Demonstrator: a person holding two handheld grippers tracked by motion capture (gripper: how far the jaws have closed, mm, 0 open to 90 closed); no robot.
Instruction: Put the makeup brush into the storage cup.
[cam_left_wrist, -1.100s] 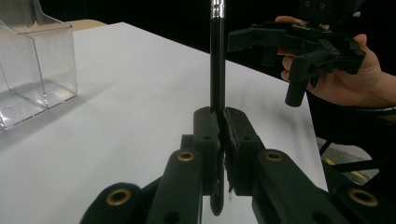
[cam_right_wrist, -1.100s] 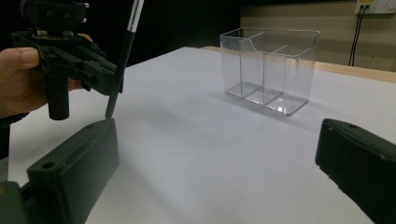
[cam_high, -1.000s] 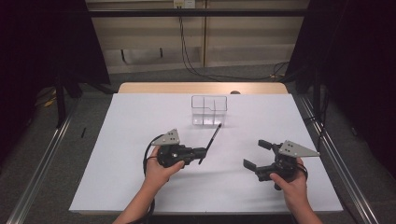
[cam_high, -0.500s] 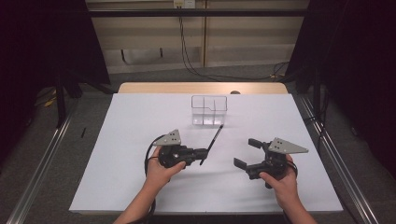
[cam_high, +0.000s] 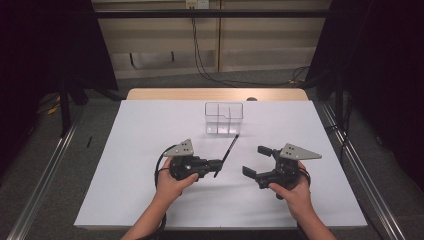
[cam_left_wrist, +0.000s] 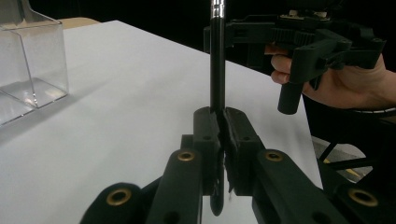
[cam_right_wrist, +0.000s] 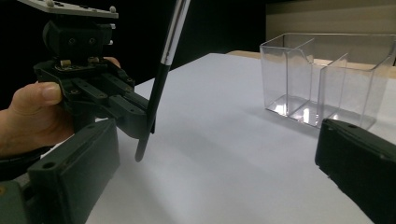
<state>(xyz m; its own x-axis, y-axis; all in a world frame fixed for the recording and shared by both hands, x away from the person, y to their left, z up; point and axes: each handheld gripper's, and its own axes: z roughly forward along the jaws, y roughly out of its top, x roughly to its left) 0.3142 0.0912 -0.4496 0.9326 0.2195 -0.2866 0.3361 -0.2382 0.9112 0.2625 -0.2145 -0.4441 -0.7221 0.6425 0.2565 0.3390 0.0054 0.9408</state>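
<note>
Left gripper (cam_high: 216, 164) pinches the pen (cam_high: 226, 154) only near its lower end, right gripper (cam_high: 259, 161) open alongside: a sloppy handoff could lever it loose before the clear organizer (cam_high: 223, 118).

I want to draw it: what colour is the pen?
Black, with a shiny silver band higher up; the pen shows best in the right gripper view.

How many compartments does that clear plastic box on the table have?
3 visible. The clear plastic box near the table's far edge shows one long compartment beside two shorter ones split by a divider; more may be hidden.
</note>
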